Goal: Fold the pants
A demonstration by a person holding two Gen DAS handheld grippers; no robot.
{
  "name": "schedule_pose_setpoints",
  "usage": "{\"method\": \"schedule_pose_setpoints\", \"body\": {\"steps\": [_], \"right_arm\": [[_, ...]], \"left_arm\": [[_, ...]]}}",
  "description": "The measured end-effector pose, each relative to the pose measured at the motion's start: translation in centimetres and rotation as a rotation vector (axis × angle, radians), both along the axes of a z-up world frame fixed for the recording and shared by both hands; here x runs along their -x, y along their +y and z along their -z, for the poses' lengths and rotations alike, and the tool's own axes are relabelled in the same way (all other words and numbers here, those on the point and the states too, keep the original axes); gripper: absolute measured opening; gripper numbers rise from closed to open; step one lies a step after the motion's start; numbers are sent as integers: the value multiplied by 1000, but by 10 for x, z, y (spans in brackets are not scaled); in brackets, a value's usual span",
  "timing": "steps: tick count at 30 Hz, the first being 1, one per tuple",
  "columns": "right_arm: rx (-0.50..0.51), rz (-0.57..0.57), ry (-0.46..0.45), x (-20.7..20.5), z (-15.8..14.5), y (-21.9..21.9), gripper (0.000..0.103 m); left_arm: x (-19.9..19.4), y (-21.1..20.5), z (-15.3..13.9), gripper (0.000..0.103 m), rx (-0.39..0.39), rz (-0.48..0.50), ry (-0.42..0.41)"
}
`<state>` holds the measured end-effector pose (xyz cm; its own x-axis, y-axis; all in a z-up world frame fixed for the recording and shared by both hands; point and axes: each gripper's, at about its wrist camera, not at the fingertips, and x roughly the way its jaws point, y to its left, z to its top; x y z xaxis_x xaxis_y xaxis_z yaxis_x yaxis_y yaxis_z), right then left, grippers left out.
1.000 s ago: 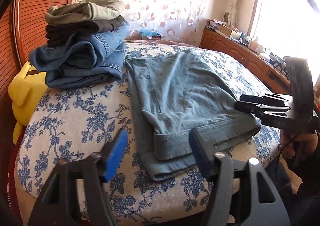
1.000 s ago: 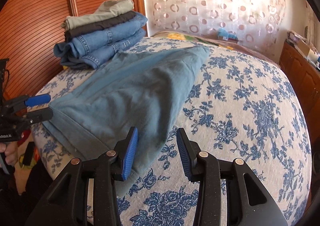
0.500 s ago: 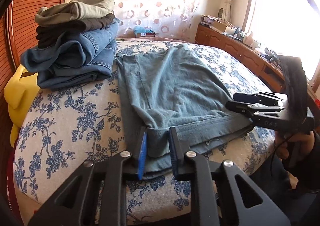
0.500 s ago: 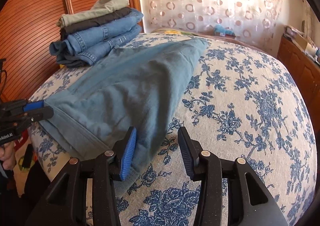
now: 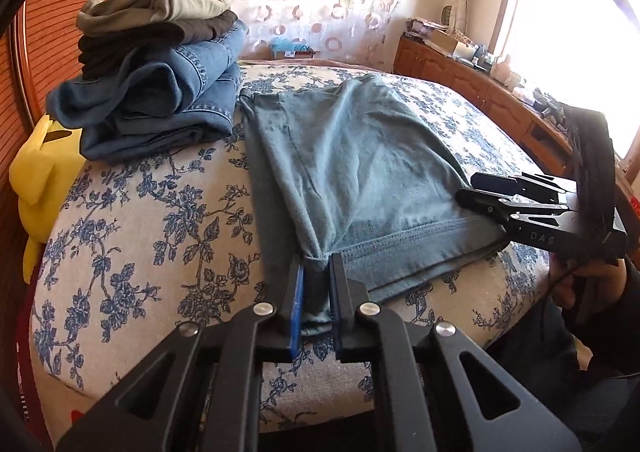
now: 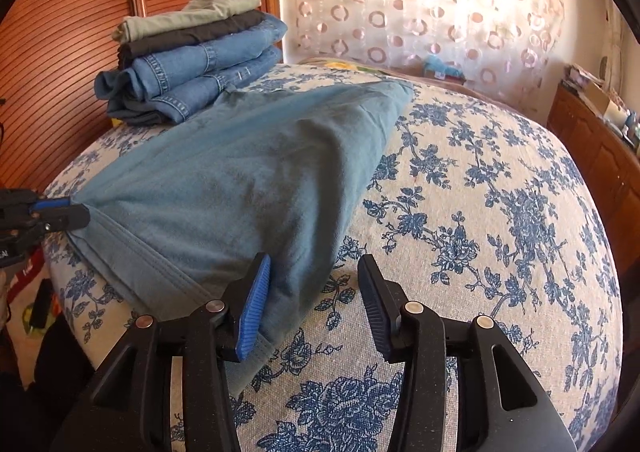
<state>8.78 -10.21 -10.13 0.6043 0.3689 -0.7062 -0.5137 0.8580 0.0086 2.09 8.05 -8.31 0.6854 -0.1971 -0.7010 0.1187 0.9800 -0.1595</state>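
Observation:
Teal pants [image 5: 352, 167] lie partly folded on the bed, hem end toward me; they also show in the right wrist view [image 6: 248, 179]. My left gripper [image 5: 316, 304] is shut on the near left corner of the hem. My right gripper [image 6: 310, 312] is open at the other hem corner, its left pad [image 6: 252, 312] touching the cloth, nothing clamped. In the left wrist view the right gripper [image 5: 476, 187] sits at the hem's right end. In the right wrist view the left gripper [image 6: 68, 211] pinches the hem at far left.
A stack of folded jeans and trousers [image 5: 160, 67] sits at the bed's far left, by the wooden headboard [image 6: 72, 11]. A yellow object [image 5: 36, 187] hangs off the bed's left side. The floral bedspread [image 6: 480, 211] stretches to the right. A wooden cabinet [image 5: 480, 91] lines the window wall.
My left gripper moved in and closed on the hem corner, having been wide open a second ago. My right gripper has stayed open and edged closer to the cloth.

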Motion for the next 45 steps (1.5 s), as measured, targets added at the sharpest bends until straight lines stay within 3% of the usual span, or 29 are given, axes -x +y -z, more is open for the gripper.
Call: {"method": "schedule_pose_setpoints", "body": {"steps": [7, 12, 16, 18, 22, 27, 31, 45], "right_arm": [[-3, -1, 2, 1, -1, -1, 46], [-13, 3, 4, 1, -2, -3, 46], [-18, -2, 8, 1, -2, -3, 46], [-16, -2, 7, 1, -3, -3, 46], [-17, -2, 6, 1, -3, -3, 46], [-14, -5, 5, 2, -3, -3, 46], [-16, -5, 6, 2, -3, -3, 46], [-15, -6, 3, 2, -3, -3, 46]], "left_arm": [[9, 3, -15, 6, 21, 4, -19], [8, 6, 2, 7, -3, -5, 31], [10, 5, 2, 10, -6, -13, 24], [8, 5, 2, 15, -6, -11, 24], [5, 7, 3, 38, -11, -29, 32], [4, 12, 2, 46, -15, -41, 25], [4, 14, -4, 66, -13, -40, -7], [-11, 12, -13, 67, -58, -59, -37]]}}
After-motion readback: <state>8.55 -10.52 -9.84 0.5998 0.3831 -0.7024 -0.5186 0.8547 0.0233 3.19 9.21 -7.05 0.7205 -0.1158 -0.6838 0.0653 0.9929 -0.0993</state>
